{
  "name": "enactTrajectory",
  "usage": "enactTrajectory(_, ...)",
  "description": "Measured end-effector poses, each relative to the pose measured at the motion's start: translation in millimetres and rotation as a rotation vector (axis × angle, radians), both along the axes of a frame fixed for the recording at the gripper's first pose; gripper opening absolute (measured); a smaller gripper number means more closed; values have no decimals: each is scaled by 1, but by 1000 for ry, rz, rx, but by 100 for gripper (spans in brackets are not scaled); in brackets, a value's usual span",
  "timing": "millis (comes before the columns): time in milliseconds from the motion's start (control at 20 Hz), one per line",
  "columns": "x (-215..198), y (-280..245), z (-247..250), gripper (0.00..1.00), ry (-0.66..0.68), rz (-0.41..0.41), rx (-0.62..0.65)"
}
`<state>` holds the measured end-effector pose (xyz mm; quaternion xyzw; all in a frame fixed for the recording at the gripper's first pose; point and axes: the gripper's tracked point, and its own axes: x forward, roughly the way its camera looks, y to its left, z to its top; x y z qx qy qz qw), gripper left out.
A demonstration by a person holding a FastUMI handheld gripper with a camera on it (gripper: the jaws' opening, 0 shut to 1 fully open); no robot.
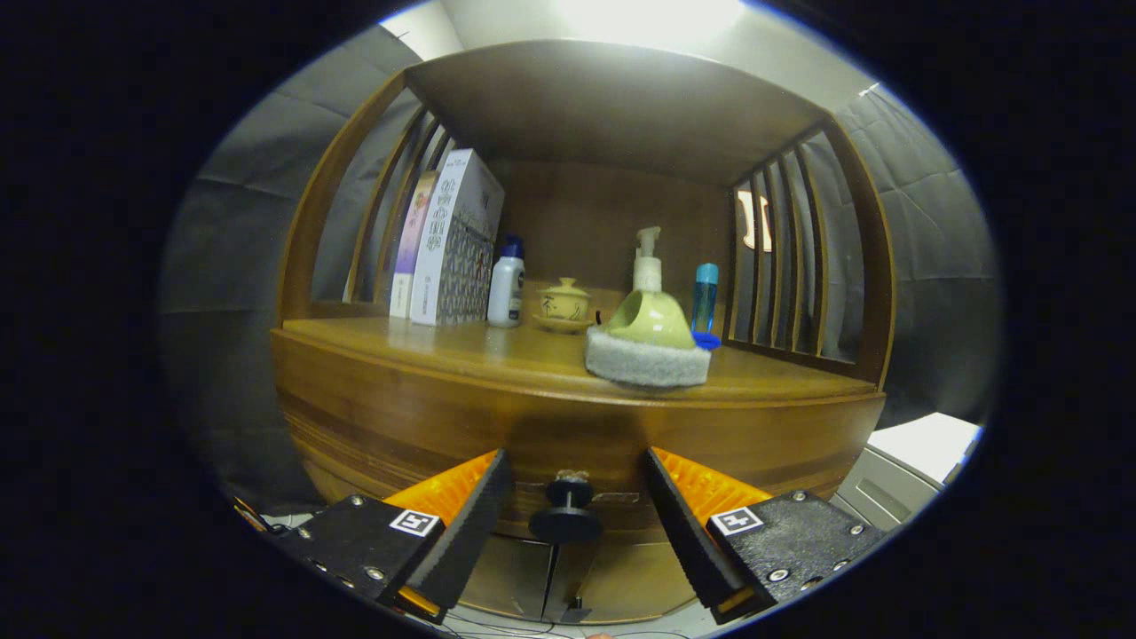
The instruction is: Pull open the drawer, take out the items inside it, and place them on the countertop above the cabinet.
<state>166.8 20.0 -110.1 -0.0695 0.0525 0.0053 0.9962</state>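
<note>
A wooden cabinet fills the scene, with its drawer front (426,435) closed below the countertop (497,351). A black round knob (566,513) sticks out of the drawer front. My gripper (575,497) is open, its two black-padded fingers (479,510) standing either side of the knob without touching it. The knob sits between the fingertips, roughly centred. What lies inside the drawer is hidden.
On the countertop stand a green scrubber with a grey pad (650,342) near the front edge, a pump bottle (647,262), a blue bottle (705,297), a small lidded cup (564,303), a white bottle (507,286) and boxes (453,244). Slatted sides enclose the shelf. A white appliance (914,461) stands to the right.
</note>
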Motion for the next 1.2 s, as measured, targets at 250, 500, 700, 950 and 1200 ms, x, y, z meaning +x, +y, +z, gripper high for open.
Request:
enactTrajectory(250, -32, -13, 38, 95, -3, -17, 100)
enactTrajectory(500, -69, -34, 70, 95, -19, -27, 153)
enactTrajectory(700, -106, -36, 93, 95, -65, 6, 114)
enactTrajectory(950, -151, -26, 104, 95, -77, 51, 127)
enactTrajectory(1200, -176, -28, 110, 94, -98, 61, 134)
